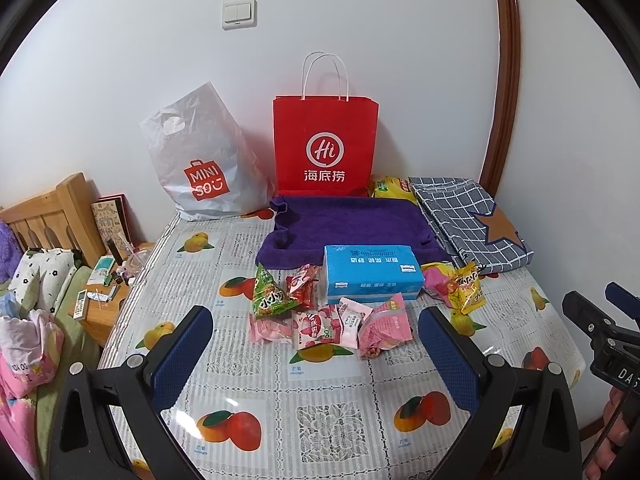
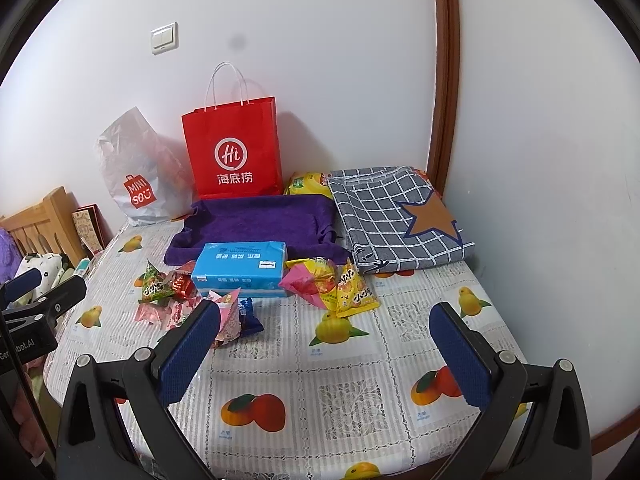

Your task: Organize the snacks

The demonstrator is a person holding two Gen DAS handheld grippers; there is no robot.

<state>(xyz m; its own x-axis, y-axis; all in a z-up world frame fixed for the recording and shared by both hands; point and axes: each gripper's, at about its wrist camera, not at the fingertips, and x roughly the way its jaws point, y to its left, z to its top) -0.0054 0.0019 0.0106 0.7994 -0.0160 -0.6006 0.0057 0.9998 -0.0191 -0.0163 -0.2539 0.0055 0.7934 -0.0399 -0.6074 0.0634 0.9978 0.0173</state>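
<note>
Several small snack packets lie on the fruit-print tablecloth (image 1: 320,400): a green triangular pack (image 1: 269,296), a red candy (image 1: 302,286), pink packets (image 1: 316,326) and yellow packs (image 1: 466,288) (image 2: 354,294), grouped around a blue tissue box (image 1: 372,276) (image 2: 242,268). A purple fabric tray (image 1: 344,224) (image 2: 260,220) sits behind them. My left gripper (image 1: 316,330) is open, hovering just short of the pink packets. My right gripper (image 2: 328,328) is open over bare cloth, right of a blue packet (image 2: 248,316) and a pink one (image 2: 228,320).
A red paper bag (image 1: 325,144) and a white plastic bag (image 1: 204,160) stand against the wall. Folded checked cloth (image 2: 396,216) and a yellow bag (image 2: 306,184) lie at the back right. A cluttered bedside stand (image 1: 104,292) and bedding are left of the table.
</note>
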